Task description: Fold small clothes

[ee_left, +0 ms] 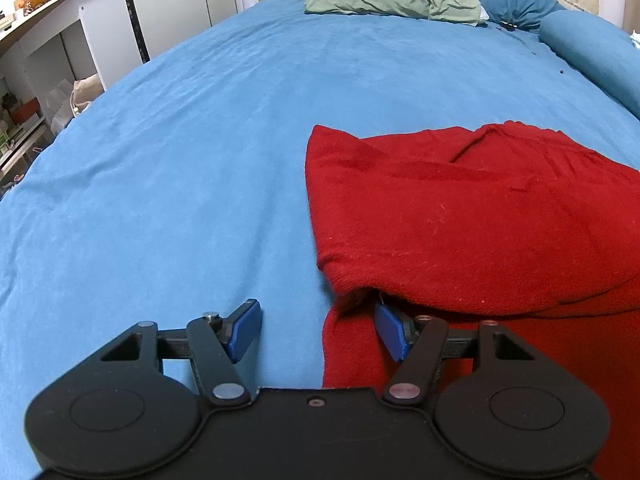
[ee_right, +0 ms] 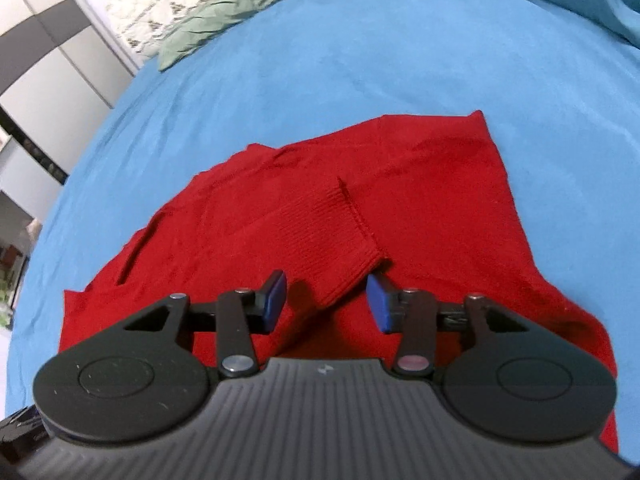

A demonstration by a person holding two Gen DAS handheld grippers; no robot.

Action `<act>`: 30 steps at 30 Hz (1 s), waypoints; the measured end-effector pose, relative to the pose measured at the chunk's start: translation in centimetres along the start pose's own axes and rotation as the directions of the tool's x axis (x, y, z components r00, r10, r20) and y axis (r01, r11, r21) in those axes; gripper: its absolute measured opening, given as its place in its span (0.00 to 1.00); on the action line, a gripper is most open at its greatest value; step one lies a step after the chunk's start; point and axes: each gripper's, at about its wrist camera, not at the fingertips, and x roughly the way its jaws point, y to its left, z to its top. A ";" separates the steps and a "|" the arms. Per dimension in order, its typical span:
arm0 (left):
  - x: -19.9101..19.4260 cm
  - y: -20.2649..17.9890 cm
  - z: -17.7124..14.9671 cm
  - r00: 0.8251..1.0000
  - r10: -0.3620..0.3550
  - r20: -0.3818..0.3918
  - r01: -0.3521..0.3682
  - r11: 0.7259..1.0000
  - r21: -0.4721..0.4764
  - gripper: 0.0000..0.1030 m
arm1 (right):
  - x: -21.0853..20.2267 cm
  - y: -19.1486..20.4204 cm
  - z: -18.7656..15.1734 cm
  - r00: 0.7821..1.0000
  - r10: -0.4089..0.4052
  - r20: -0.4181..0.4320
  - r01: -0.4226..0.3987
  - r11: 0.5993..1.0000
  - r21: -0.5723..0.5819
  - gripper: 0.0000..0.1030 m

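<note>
While the right gripper point(ee_right: 326, 302) hangs just above the red sweater point(ee_right: 420, 184) with its jaws apart, the ribbed cuff of a sleeve point(ee_right: 332, 236) lies loose between the 2 blue pads, touching neither as far as the right wrist view shows, so that gripper is released and holds nothing. The sleeve runs diagonally across the body of the sweater, which suggests 1 sleeve has been folded inward and set down. The left gripper point(ee_left: 318, 330) sits at the near left edge of the same sweater point(ee_left: 460, 216), also released: its left pad is over bare sheet, and its right pad is at the lip of a folded red layer, where I cannot tell whether it touches the knit. Nothing is clamped. The sweater lies on the blue bed sheet point(ee_left: 180, 160), toward the near side, with the left side already turned over in a thick fold. Farther off, a green pillow point(ee_left: 392, 2) rests at the head of the bed. By my reading the fold is partway done: the sides are brought in, but the garment is still wide and rumpled, and the final halving and smoothing remain.
</note>
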 end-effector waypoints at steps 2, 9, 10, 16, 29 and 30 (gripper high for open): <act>0.1 0.0 0.0 1.000 0.004 0.005 -0.004 1.000 0.007 0.67 | 0.5 0.1 0.1 1.000 -0.030 -0.003 0.030 0.999 -0.014 0.50; 0.7 0.6 0.8 0.999 0.039 0.015 -0.039 0.999 0.009 0.64 | -1.0 2.0 2.0 0.992 -0.085 0.095 0.096 0.988 -0.117 0.19; 0.7 0.7 0.8 0.999 0.040 0.014 -0.040 0.999 0.009 0.64 | -1.9 2.2 2.4 0.988 -0.092 0.128 0.109 0.986 -0.129 0.19; 0.8 0.3 0.7 1.000 0.016 -0.001 -0.016 0.999 0.030 0.59 | -5.1 -0.7 3.3 0.967 -0.169 0.188 0.197 0.970 -0.142 0.19; -3.9 -1.0 0.9 0.994 -0.076 0.076 0.070 0.994 0.088 0.66 | -5.1 -1.4 -1.7 0.969 -0.143 0.200 0.194 0.944 -0.267 0.81; -4.3 -1.6 1.1 0.991 -0.094 0.093 0.084 0.991 0.104 0.67 | -5.3 -0.9 -1.9 0.971 -0.126 0.202 0.183 0.937 -0.297 0.81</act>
